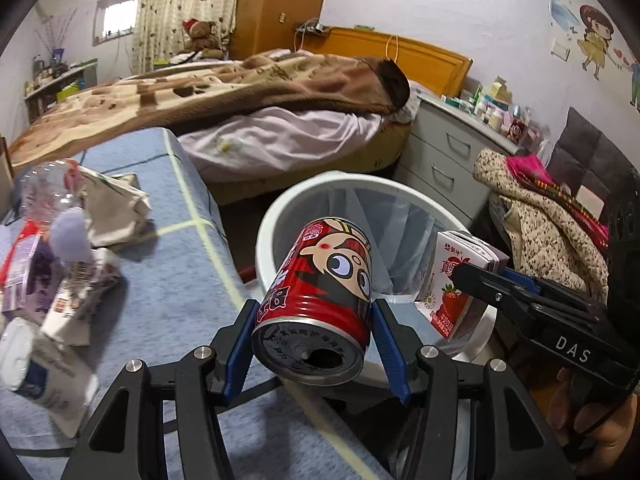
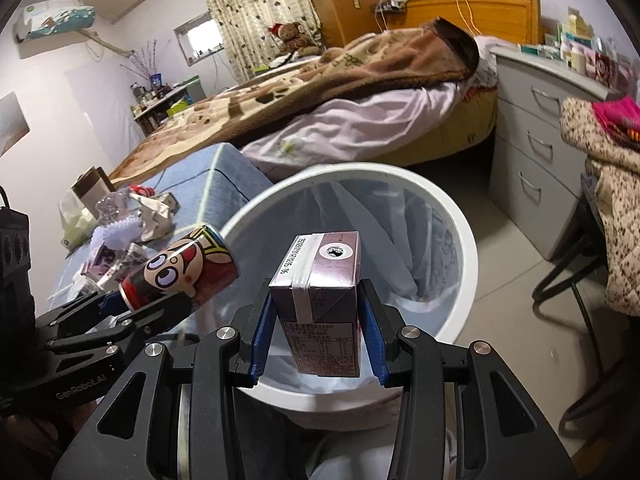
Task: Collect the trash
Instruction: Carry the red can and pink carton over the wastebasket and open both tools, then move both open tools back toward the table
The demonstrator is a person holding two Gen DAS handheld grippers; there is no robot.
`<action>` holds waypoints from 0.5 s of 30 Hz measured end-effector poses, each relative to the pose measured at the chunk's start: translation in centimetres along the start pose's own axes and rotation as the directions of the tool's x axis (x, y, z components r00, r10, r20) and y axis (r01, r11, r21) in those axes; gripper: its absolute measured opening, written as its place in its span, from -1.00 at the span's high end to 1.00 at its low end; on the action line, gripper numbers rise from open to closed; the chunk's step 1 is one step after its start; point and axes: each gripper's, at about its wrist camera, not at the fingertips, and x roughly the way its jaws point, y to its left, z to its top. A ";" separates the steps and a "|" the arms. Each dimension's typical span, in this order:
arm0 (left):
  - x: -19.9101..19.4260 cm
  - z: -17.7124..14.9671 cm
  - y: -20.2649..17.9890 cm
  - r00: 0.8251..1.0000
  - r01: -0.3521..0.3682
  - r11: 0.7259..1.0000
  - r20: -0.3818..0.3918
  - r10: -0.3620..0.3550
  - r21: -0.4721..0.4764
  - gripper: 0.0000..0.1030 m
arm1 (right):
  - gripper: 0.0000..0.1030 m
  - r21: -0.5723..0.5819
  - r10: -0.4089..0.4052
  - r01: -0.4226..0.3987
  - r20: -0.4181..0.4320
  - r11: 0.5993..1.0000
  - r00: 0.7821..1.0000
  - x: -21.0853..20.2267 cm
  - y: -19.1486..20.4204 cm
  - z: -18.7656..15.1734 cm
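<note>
My left gripper is shut on a red cartoon drink can, held at the near left rim of the white lined trash bin. My right gripper is shut on a pink strawberry milk carton, held over the bin's near rim. The carton also shows in the left wrist view, to the right of the can. The can also shows in the right wrist view, to the left of the carton.
More trash lies on the blue-covered surface to the left: a crushed clear bottle, crumpled paper and wrappers. A bed, a grey drawer unit and a chair with clothes surround the bin.
</note>
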 end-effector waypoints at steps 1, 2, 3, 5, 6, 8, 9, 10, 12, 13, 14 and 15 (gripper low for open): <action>0.4 0.0 0.0 1.000 0.007 1.000 -0.009 -0.007 0.001 -0.09 | 0.19 0.006 -0.001 0.001 -0.007 1.000 1.000 0.1 -0.3 0.0; 0.8 0.0 -0.1 1.000 0.013 1.000 -0.017 -0.013 0.001 -0.09 | 0.18 0.011 -0.002 0.002 -0.015 1.000 1.000 0.2 -0.5 -0.1; 1.0 0.0 -0.2 1.000 0.016 1.000 -0.023 -0.016 0.001 -0.09 | 0.18 0.012 -0.003 0.003 -0.019 1.000 1.000 0.2 -0.6 -0.1; 1.4 0.0 -0.3 0.999 0.023 1.000 -0.031 -0.023 0.003 -0.10 | 0.18 0.009 -0.006 0.007 -0.030 1.000 1.000 0.3 -0.7 -0.1; 1.5 0.0 -0.3 0.999 0.024 1.000 -0.029 -0.023 0.003 -0.10 | 0.18 0.008 -0.005 0.006 -0.034 1.000 0.999 0.4 -0.8 -0.2; 1.6 0.2 -0.2 0.999 0.023 1.000 -0.027 -0.023 0.003 -0.10 | 0.17 0.010 -0.002 0.002 -0.037 1.000 0.999 0.3 -0.9 -0.2; 1.6 0.3 -0.3 0.999 0.025 1.000 -0.026 -0.025 -0.001 -0.10 | 0.16 0.011 -0.002 0.002 -0.035 1.000 0.999 0.3 -0.9 -0.3; 1.5 0.3 -0.1 0.999 0.025 1.000 -0.023 -0.025 -0.007 -0.10 | 0.14 0.012 0.001 0.000 -0.031 1.000 1.000 0.2 -0.9 -0.2; 1.4 0.3 0.0 1.000 0.017 1.000 -0.015 -0.017 -0.012 -0.10 | -0.22 0.015 0.003 -0.003 -0.021 1.000 1.000 0.0 -1.0 -0.2; 1.3 0.3 0.0 1.000 0.015 1.000 -0.013 -0.016 -0.014 -0.10 | -0.29 0.018 0.005 -0.004 -0.013 1.000 1.000 0.0 -1.0 -0.1; 1.1 0.3 0.1 1.000 0.016 1.000 -0.009 -0.016 -0.016 -0.10 | -0.32 0.018 0.004 -0.004 -0.009 1.000 1.000 -0.1 -1.0 0.0; 0.9 0.3 0.2 1.000 0.015 1.000 -0.004 -0.015 -0.018 -0.11 | -0.32 0.016 0.001 -0.001 -0.005 1.000 1.000 -0.3 -1.0 0.0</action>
